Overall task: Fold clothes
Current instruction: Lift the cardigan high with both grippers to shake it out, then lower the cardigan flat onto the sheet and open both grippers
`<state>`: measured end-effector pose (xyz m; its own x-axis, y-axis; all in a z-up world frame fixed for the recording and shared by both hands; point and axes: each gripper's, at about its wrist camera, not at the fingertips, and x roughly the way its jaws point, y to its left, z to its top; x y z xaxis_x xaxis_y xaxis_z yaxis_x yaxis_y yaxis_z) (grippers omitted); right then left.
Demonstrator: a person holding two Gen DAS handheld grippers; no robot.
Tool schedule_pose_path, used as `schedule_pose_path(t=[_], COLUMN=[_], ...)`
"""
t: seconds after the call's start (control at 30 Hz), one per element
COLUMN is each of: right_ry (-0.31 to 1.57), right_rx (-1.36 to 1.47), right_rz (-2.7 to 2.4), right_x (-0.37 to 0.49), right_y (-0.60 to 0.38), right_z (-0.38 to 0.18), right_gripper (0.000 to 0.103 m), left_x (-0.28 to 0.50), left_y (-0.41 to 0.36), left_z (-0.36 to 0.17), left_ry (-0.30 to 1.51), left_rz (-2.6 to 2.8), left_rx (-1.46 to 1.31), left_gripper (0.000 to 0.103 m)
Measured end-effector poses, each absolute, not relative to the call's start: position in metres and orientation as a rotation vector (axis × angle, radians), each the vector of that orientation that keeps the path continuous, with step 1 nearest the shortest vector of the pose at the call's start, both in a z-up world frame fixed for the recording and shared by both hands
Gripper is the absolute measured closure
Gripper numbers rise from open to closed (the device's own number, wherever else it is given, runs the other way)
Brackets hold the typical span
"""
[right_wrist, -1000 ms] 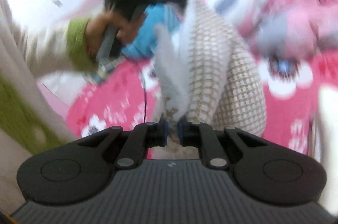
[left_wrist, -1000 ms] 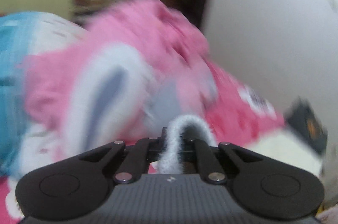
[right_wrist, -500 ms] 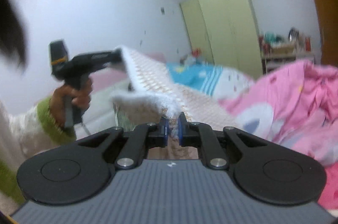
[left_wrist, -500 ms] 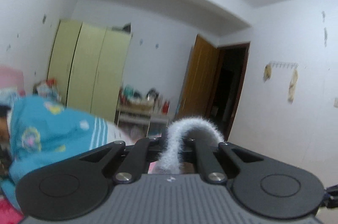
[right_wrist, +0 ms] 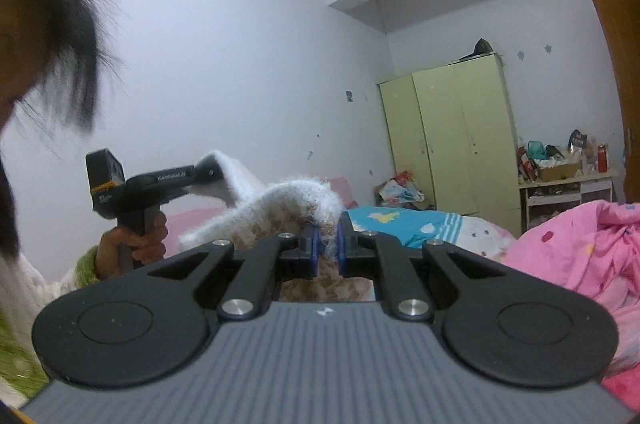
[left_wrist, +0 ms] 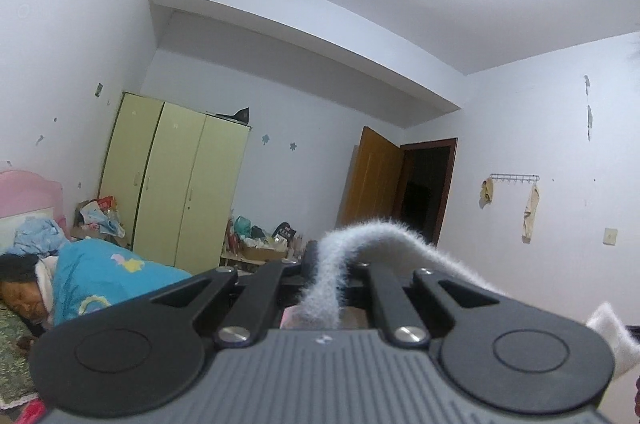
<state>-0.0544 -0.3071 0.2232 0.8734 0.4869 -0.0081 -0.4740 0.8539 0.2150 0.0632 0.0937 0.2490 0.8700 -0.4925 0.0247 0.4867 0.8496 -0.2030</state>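
Bedroom behind, pink quilt (right_wrist: 576,248) below — holding fluffy white garment (right_wrist: 296,202) aloft, left gripper (left_wrist: 338,266) and right gripper (right_wrist: 325,244) each clamping an edge; hanging unfolded, folding yet remaining.

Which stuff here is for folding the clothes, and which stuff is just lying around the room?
For the job:
- fluffy white garment, held up in the air
- left gripper, shut on one edge
- right gripper, shut on another edge

Just lying about:
- pink quilt
- blue blanket
- green wardrobe
- cluttered shelf
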Motion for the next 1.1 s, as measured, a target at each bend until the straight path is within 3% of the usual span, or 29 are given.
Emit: schedule_pose_path(t=[0.2,0.37,0.57,0.7,0.8,0.83,0.97,1.1], right_ry=[0.128,0.235,0.414,0.563,0.718,0.781,1.077,1.094], right_rx=[0.32,0.433,0.517,0.493,0.413,0.397,0.417,0.465], right_rz=[0.487,0.494,0.527,0.531,0.445,0.401,0.168,0.03], right_x=[-0.051,0.01,0.144,0.265,0.346,0.37,0.443,0.442], right_y=[-0.316,-0.343,-0.386,-0.415,-0.419,-0.42,-0.425,-0.431], right_z=[0.197,0.147,0.076,0.012,-0.058,-0.085,-0.214,-0.268], right_gripper=[0.096,0.096,0.096,0.096,0.094,0.091,0.089,0.089], left_x=[0.055,0.112,0.226,0.319,0.379,0.391,0.403,0.368], left_y=[0.099,0.079,0.036,0.007,-0.011,-0.011,0.01,0.077], left_z=[0.228,0.18,0.105,0.028,-0.053,-0.078,-0.143,-0.119], left_ry=[0.146,0.313,0.54,0.689,0.832,0.865,0.999,1.014], left_rz=[-0.468,-0.366,-0.207,-0.121,-0.084,-0.066,0.016,0.142], left_rx=[-0.204,-0.2,-0.173,-0.129,-0.083,-0.066,-0.017,0.045], left_gripper=[0.098,0.098,0.098,0.097,0.073,0.06,0.058,0.054])
